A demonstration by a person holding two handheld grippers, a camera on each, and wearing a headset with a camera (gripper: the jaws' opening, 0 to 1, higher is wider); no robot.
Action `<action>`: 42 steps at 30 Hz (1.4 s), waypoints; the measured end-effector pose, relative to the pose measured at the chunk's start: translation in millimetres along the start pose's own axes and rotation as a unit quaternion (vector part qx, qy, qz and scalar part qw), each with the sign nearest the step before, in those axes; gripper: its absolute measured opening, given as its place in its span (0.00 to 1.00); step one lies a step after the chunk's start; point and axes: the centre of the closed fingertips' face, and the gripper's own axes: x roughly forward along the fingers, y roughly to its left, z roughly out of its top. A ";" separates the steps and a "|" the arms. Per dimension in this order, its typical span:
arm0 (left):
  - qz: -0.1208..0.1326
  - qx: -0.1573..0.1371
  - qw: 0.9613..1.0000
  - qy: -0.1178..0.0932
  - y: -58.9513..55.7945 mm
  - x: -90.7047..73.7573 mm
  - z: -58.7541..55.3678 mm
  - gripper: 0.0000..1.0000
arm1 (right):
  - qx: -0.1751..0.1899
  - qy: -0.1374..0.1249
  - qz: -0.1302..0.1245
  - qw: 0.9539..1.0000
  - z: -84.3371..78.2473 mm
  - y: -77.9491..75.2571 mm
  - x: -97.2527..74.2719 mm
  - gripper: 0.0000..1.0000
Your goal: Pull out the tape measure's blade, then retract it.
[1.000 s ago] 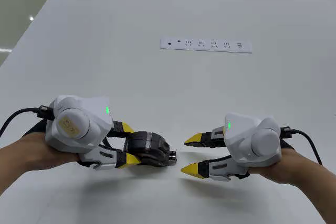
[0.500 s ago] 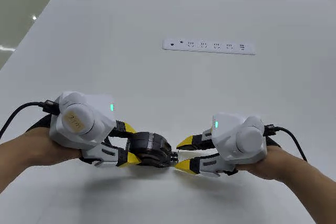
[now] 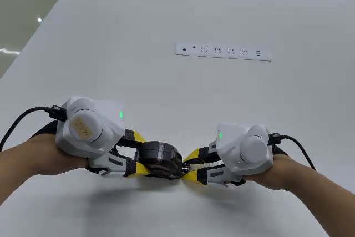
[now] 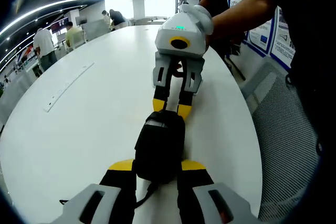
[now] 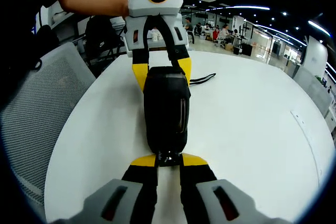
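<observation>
A black tape measure point(image 3: 160, 159) lies on the white table point(image 3: 166, 92), and my left gripper point(image 3: 138, 153) is shut on its body from the left. In the left gripper view the case point(image 4: 160, 145) sits between the yellow tips of my left gripper point(image 4: 157, 166). My right gripper point(image 3: 190, 166) comes in from the right, its yellow tips closed on the blade's end hook point(image 3: 183, 166) at the front of the case. The right gripper view shows that hook point(image 5: 167, 157) pinched by my right gripper point(image 5: 168, 160), with the case point(image 5: 167, 108) just beyond. No blade is drawn out.
A white power strip point(image 3: 223, 51) lies flat further back on the table. The tape measure's thin black strap point(image 5: 202, 80) trails on the table behind the case. A mesh chair point(image 5: 47, 93) stands off the table's edge. People stand far off in the room.
My right gripper has moved left up to the tape measure's front and its jaws have narrowed from wide open to closed on the hook. The left gripper has kept its hold.
</observation>
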 end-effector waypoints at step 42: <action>-0.001 -0.015 1.000 0.001 1.8 -1.5 -4.2 0.27 | -0.047 0.013 0.008 0.999 -4.6 -2.4 -15.1 0.13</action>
